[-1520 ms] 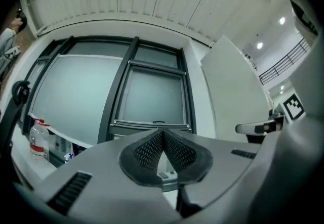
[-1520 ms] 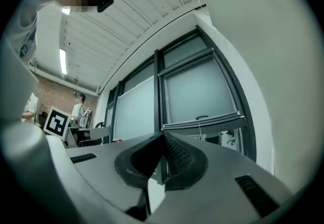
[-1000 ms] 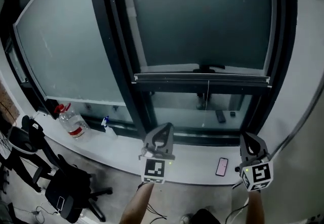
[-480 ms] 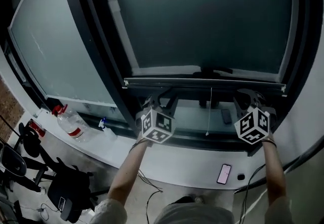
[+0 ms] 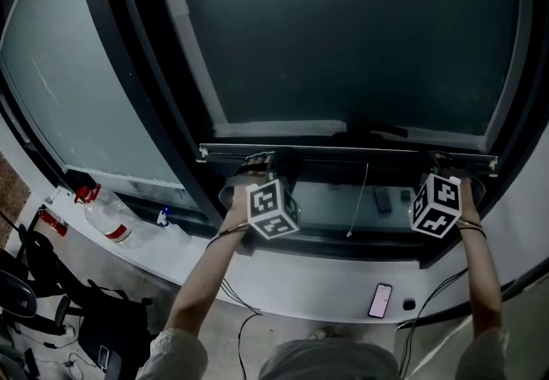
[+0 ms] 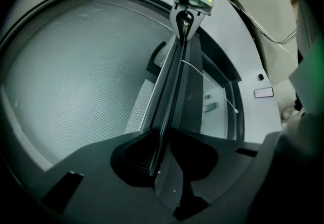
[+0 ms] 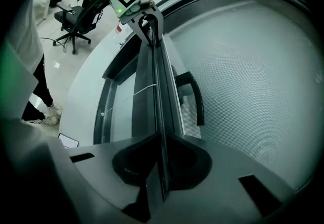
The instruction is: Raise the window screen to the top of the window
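The window screen is a dark mesh (image 5: pixel 343 27) ending in a horizontal bottom bar (image 5: pixel 343 152), partway up the window. My left gripper (image 5: pixel 257 165) grips the bar near its left end. My right gripper (image 5: pixel 448 165) grips it near the right end. In the left gripper view the jaws (image 6: pixel 161 149) are shut on the bar (image 6: pixel 174 81), which runs away to the right gripper (image 6: pixel 188 5). In the right gripper view the jaws (image 7: pixel 163 160) are shut on the same bar (image 7: pixel 159 81), with the left gripper (image 7: pixel 139 8) at its far end. A black handle (image 5: pixel 373 127) sits mid-bar and a thin cord (image 5: pixel 358 207) hangs below.
Below is a pale window sill (image 5: pixel 283 284) with a phone (image 5: pixel 377 301) on it. A plastic bottle (image 5: pixel 107 220) and a small spray bottle (image 5: pixel 161 217) stand at its left. An office chair (image 7: pixel 78 15) and cables are on the floor behind. Dark window frame posts flank the screen.
Both grippers rose from sill height to the screen's bottom bar and closed on it, one near each end. The head view tilted upward.
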Demonstrator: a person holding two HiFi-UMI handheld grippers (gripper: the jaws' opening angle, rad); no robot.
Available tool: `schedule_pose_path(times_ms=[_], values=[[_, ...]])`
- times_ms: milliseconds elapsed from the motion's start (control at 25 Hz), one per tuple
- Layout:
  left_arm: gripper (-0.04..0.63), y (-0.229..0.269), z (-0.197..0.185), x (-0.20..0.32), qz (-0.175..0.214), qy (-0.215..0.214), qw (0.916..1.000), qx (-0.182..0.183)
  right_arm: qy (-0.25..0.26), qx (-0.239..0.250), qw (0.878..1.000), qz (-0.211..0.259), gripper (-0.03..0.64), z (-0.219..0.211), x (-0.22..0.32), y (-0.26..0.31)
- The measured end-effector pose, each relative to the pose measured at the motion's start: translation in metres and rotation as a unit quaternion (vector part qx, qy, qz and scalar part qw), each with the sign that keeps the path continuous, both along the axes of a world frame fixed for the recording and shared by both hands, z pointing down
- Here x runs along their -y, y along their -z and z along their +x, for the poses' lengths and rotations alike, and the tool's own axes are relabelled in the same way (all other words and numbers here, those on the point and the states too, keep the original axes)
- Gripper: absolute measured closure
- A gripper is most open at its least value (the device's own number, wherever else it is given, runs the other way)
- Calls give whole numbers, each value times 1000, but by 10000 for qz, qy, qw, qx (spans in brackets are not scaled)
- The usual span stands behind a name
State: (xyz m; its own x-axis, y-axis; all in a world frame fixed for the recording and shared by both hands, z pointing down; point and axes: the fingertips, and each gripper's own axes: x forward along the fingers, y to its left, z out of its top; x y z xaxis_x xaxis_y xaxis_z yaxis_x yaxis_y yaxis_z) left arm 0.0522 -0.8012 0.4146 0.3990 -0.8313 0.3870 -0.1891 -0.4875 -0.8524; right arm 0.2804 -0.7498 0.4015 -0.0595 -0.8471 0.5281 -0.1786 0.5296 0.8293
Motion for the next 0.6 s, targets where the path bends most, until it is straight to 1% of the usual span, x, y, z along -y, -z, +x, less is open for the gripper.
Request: schedule_pose_path(times_ms=[120,200,280,320,480,600], values=[[508,1,-2,0,-55,-178,9996,221,-51,-251,9995,-191,575,7,3,-4],[502,3,-10,3,-15,-114,9987,491,-55,-346,9990,-277,575,11,4,-6],[521,3,-19,6,64,21,9967,809,-47,-444,9985,-323,582,14,4,-7],[523,2,-23,7,56,82,9958,908,-46,-493,9982,-336,583,15,4,-7],[529,2,-31,11,-10,192,9942,1056,-117,-717,9967,-369,588,18,3,-8],[532,2,-29,9,137,183,9913,1298,-181,-799,9960,-358,589,19,2,-8]])
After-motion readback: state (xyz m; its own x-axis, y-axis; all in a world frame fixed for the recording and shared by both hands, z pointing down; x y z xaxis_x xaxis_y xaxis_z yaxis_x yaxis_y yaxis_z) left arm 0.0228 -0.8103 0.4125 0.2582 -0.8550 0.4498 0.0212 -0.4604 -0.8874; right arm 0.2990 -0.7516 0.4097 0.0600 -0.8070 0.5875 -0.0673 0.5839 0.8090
